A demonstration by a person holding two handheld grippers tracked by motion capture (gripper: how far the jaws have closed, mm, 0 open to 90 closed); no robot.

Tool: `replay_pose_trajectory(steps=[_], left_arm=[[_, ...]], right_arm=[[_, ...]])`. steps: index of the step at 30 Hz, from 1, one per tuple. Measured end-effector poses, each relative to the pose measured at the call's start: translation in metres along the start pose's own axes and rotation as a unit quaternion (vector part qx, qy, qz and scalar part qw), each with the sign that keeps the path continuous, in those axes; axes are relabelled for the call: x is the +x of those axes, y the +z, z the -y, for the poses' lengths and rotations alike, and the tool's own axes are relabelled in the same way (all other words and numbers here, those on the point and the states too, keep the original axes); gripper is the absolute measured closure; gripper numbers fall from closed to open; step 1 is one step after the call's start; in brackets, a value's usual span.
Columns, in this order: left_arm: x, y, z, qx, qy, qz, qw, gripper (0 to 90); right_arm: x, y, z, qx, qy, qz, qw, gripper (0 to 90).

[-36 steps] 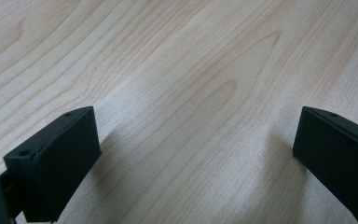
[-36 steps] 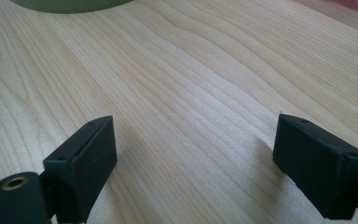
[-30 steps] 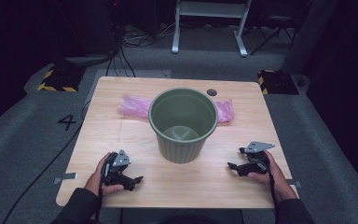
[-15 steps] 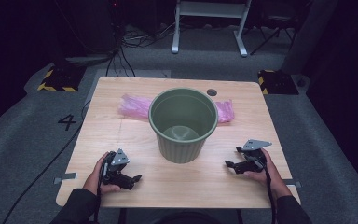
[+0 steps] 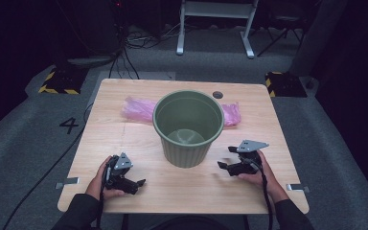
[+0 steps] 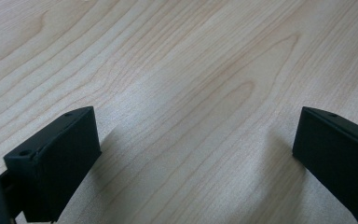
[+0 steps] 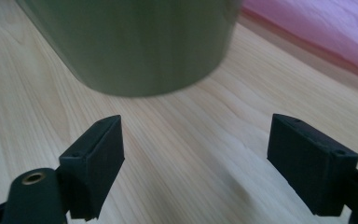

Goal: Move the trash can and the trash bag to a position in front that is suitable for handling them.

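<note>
Table (image 5: pixel 139 143): light wood; I see it from above, standing on grey carpet.
Bucket (image 5: pixel 188 127): green, upright, open mouth up, near the middle of the table. Nothing that I can make out inside.
Bag (image 5: pixel 136 108): thin pink plastic, lying flat on the far side of the bucket, showing to its left and right. Touching the bucket or not, I cannot tell.
Left gripper (image 5: pixel 135 184): near left of the table, in my left hand (image 5: pixel 100 179), low over the wood. Jaws spread wide, nothing between them. Left gripper view has bare wood grain between the two black jaws.
Right gripper (image 5: pixel 226 158): near right, in my right hand (image 5: pixel 258 170), pointing left toward the bucket. Jaws wide apart, holding nothing.
Bucket to left gripper: bucket sits to the far right of it, apart, with bare table between.
Bucket to right gripper: near but not touching. In the right gripper view the green wall (image 7: pixel 135 42) rises just beyond the jaw tips, blurred, with the pink bag (image 7: pixel 317 28) further off at upper right.
</note>
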State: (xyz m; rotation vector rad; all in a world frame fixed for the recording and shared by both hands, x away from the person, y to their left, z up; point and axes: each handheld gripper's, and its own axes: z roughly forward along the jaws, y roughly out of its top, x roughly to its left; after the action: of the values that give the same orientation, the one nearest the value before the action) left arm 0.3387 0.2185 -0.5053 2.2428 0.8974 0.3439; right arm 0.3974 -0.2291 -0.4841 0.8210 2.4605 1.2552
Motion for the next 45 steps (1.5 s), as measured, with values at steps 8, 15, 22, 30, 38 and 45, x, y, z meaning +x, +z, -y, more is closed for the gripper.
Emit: replay_pose_trajectory(steps=[8,15,22,30,38,45], left_arm=[[0.000,0.001,0.000,-0.002,-0.006,-0.003,1.0000,0.5],[0.000,0.002,-0.002,-0.001,-0.011,-0.011,0.9999,0.3],[-0.001,0.004,-0.004,-0.001,-0.021,-0.018,0.9996,0.3],[-0.001,0.005,-0.005,0.001,-0.023,-0.023,0.9995,0.3],[-0.002,0.005,-0.005,-0.001,-0.025,-0.026,0.9994,0.4],[-0.002,0.005,-0.005,-0.001,-0.025,-0.026,0.9994,0.6]], right_arm=[[0.011,0.015,-0.021,-0.018,-0.020,-0.021,0.9994,18.3],[0.021,0.028,-0.031,-0.026,-0.039,-0.013,0.9988,18.7],[0.028,0.038,-0.040,-0.025,-0.047,-0.004,0.9986,17.7],[0.027,0.050,-0.049,-0.026,-0.048,0.000,0.9985,21.0],[0.027,0.055,-0.050,-0.017,-0.048,-0.004,0.9987,23.3],[-0.003,0.020,-0.032,-0.013,-0.039,0.041,0.9983,26.8]])
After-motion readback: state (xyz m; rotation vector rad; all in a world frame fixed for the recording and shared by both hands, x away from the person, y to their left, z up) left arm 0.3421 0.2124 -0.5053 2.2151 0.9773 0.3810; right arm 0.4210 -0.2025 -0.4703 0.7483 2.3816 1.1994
